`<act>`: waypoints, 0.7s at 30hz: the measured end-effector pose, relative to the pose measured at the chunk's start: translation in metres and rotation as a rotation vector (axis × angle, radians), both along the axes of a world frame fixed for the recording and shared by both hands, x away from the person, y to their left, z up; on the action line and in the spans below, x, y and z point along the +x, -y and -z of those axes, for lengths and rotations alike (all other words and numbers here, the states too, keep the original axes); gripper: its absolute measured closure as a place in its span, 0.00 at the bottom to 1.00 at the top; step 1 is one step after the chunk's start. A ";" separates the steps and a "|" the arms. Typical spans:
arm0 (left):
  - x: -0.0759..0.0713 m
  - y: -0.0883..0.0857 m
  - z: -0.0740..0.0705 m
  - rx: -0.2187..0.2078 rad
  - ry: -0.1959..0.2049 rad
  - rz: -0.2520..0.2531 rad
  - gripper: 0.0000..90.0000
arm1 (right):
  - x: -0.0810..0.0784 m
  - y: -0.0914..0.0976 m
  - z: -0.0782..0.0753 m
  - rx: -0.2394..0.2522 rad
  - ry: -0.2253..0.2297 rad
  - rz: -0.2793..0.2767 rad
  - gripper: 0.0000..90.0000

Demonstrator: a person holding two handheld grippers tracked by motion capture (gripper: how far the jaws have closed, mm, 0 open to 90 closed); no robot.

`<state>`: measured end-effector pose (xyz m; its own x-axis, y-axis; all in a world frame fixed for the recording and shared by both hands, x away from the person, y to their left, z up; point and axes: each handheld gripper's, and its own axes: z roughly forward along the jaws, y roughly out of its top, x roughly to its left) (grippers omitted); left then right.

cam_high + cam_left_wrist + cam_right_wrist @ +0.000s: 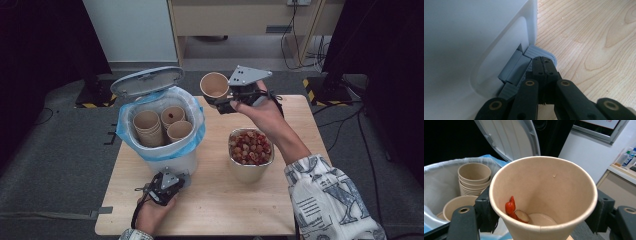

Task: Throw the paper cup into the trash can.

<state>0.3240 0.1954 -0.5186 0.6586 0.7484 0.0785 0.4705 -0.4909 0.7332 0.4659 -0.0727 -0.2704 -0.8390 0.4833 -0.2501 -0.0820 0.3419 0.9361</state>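
The cup (pixel 214 85) is hanging in the air beyond the far edge of the table (pixel 300 200), held by the right gripper (pixel 226 100), whose jaws are pressing on its two sides. In the right gripper view the cup (pixel 544 195) is lying tilted, its mouth facing the camera, and a red scrap (pixel 510 207) with a pale bit is sitting near the bottom. The long axis is leaning, so the mouth is turning partly toward the bin (pixel 192 112).

The bin is lying to the left of the cup and lower, just beside it. Its lid (pixel 146 80) is standing open, and other cups (pixel 162 125) are already sitting stacked inside the blue liner. So the coming move, I judge, is going leftward and down over the rim.

The left gripper (pixel 165 186) is staying low at the foot of the bin, jaws closed together. In the left gripper view its tips (pixel 543 63) are resting on the grey pedal (pixel 534 53), probably pressing it, though the contact itself is hard to see. The right hand is clearly the nearer one to the cup.

The bowl (pixel 250 170) of red pieces is standing right of the bin, apart from both grippers.
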 end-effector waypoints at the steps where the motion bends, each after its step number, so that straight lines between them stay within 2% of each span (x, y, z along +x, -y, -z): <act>1: 0.000 0.000 0.000 0.000 0.000 0.000 1.00 | 0.000 0.000 0.000 0.000 0.000 0.000 0.30; 12: 0.000 0.000 0.000 0.001 0.001 0.001 1.00 | -0.001 -0.018 -0.002 0.046 -0.023 -0.036 0.30; 21: 0.000 0.000 0.000 0.005 0.002 0.002 1.00 | -0.005 -0.031 -0.003 0.039 -0.020 -0.063 0.30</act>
